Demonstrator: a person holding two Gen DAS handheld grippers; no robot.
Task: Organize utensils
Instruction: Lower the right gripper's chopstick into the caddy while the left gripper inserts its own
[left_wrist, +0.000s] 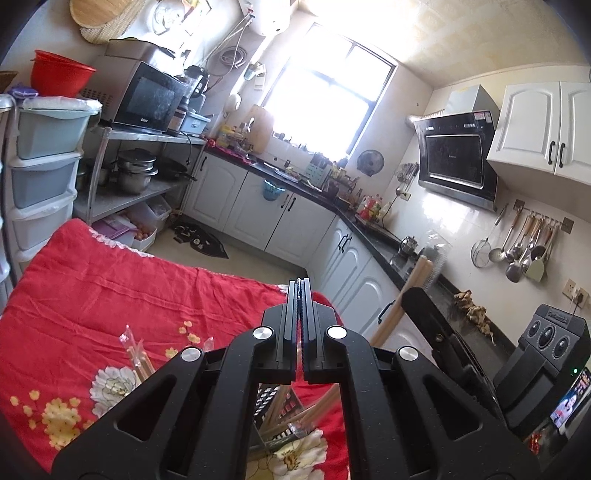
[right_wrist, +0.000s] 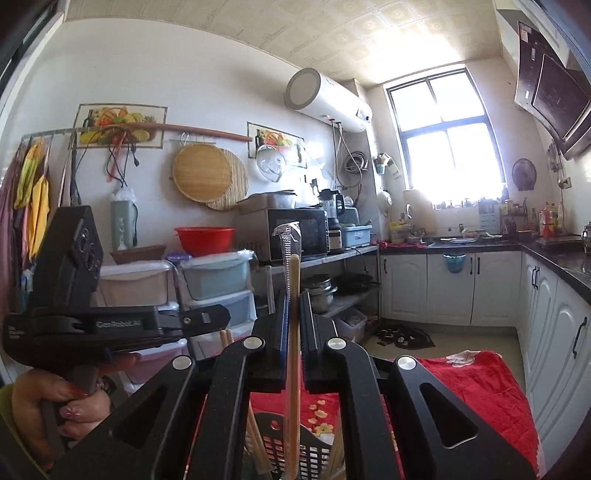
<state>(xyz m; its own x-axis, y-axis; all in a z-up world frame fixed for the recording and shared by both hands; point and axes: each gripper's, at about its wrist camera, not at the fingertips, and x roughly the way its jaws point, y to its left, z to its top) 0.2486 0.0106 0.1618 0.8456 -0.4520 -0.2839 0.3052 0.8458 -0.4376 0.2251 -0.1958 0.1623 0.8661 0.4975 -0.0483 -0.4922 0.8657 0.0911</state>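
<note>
My right gripper (right_wrist: 294, 295) is shut on a pair of wooden chopsticks in a clear plastic sleeve (right_wrist: 293, 369), held upright over a black slotted utensil basket (right_wrist: 291, 446) that holds more chopsticks. My left gripper (left_wrist: 300, 286) is shut and empty, raised above the red flowered cloth (left_wrist: 110, 288). The basket with chopsticks (left_wrist: 280, 410) shows below its jaws. More wrapped chopsticks (left_wrist: 138, 356) lie on the cloth at left. The right gripper and its held chopsticks (left_wrist: 406, 295) show at the right of the left wrist view.
The left gripper's body (right_wrist: 74, 295), held by a hand, fills the left of the right wrist view. White cabinets with a dark counter (left_wrist: 295, 192) run behind. Plastic drawers (left_wrist: 40, 173) and a shelf with a microwave (left_wrist: 147, 99) stand at left.
</note>
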